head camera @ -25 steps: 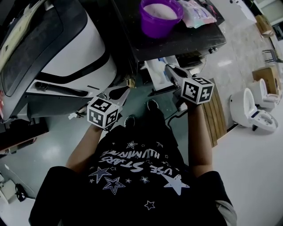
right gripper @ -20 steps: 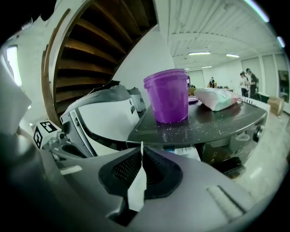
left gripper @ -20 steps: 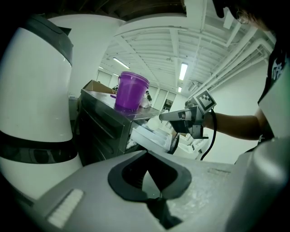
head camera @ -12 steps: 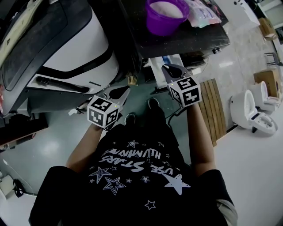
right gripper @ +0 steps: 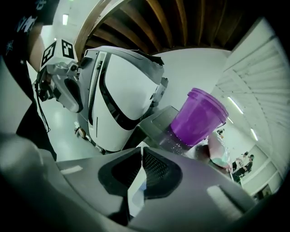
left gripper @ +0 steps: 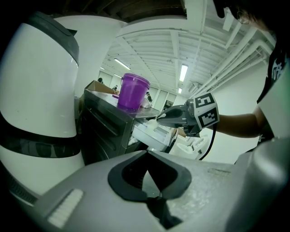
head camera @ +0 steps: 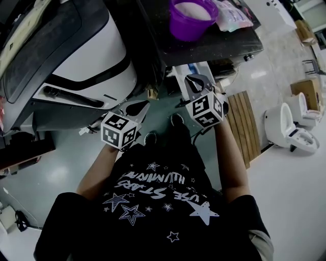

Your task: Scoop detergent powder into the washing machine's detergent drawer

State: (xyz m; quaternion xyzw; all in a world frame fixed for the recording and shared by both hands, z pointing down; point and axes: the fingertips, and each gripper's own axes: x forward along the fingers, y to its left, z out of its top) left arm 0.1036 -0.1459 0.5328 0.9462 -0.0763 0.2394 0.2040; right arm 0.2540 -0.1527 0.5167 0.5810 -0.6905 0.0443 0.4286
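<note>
Head view, obs.: purple tub (head camera: 188, 21) stands upright on the dark counter (head camera: 219, 45), open, with pale powder showing inside. A soft packet (head camera: 233, 14) is just beside it at 3 o'clock. No scoop seen in any view.

Below the counter edge a white tray, apparently the detergent drawer (left gripper: 150, 134), sticks out of the dark unit. A white rounded machine (head camera: 84, 56) stands at 9 o'clock.

Right tongs (head camera: 191, 80): closed tip to tip, nothing between them. The tips are near the drawer, which sits at about 11 o'clock of them; contact can't be told. The tub is at 12 o'clock, higher and apart.

Left tongs (head camera: 142, 106): also closed and empty, held low. Tub and drawer are at 1 o'clock, well apart.

Judgement: the tub is probably a light, stiff, smooth plastic that could slide or tip if nudged. Best taken at the rim, one jaw inside and one outside. The powder is loose and will spill from any tilt, so keep the load level. Scooping not yet begun.
</note>
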